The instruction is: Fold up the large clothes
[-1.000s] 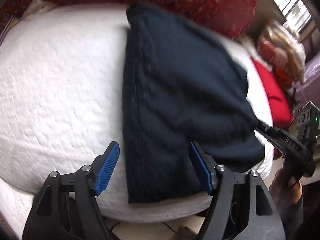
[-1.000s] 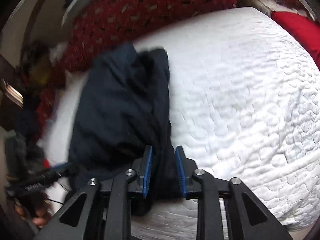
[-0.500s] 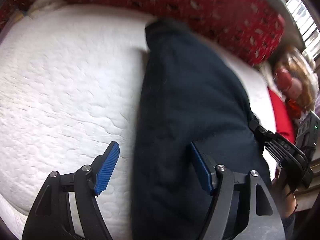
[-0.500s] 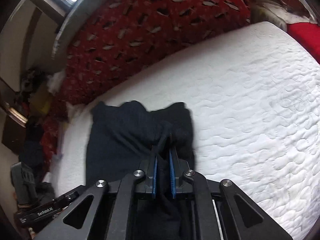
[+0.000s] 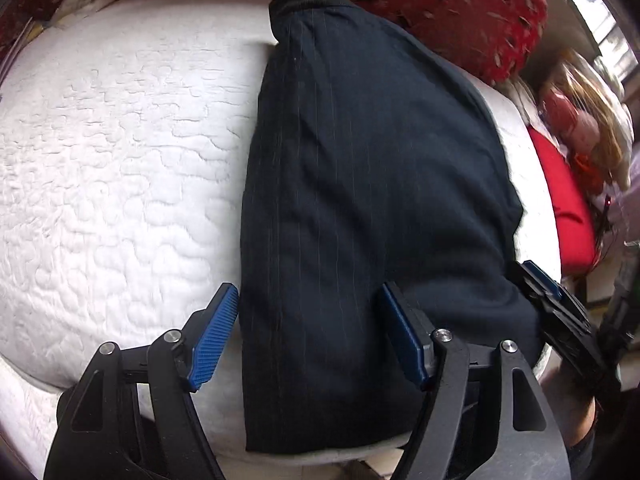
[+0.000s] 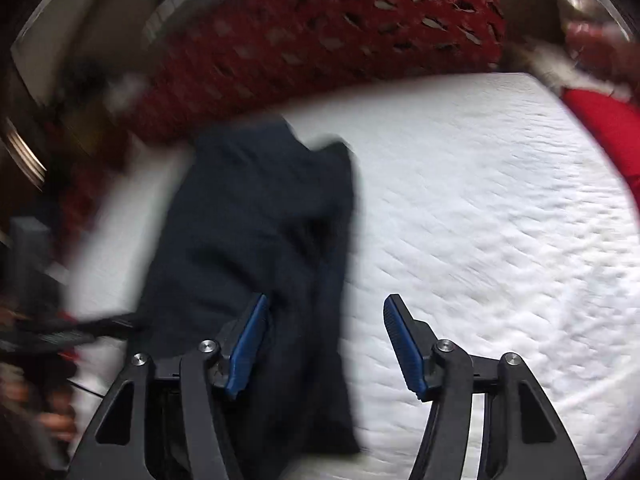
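A dark navy garment (image 5: 360, 200) lies folded lengthwise on the white quilted mattress (image 5: 120, 180), running from the far edge to the near edge. My left gripper (image 5: 308, 336) hangs open over the garment's near left part, and its pads do not press the cloth. In the right wrist view the garment (image 6: 256, 220) is blurred. My right gripper (image 6: 324, 344) is opening. The garment's right edge lies between its jaws beside the left pad (image 6: 248, 344), and the right pad stands free over the mattress (image 6: 500, 220). The right gripper (image 5: 552, 304) also shows at the garment's right corner.
A red patterned cushion (image 5: 440, 4) runs along the far side of the mattress. A red pillow (image 5: 568, 200) and a pile of soft things (image 5: 580, 120) lie to the right. The mattress's near edge drops off just below the grippers. A hand (image 6: 52, 420) shows at the lower left.
My right gripper was shut on a bunched fold of the garment and has now opened off it. The cloth has settled flatter on the mattress. My left gripper stayed open over the garment.
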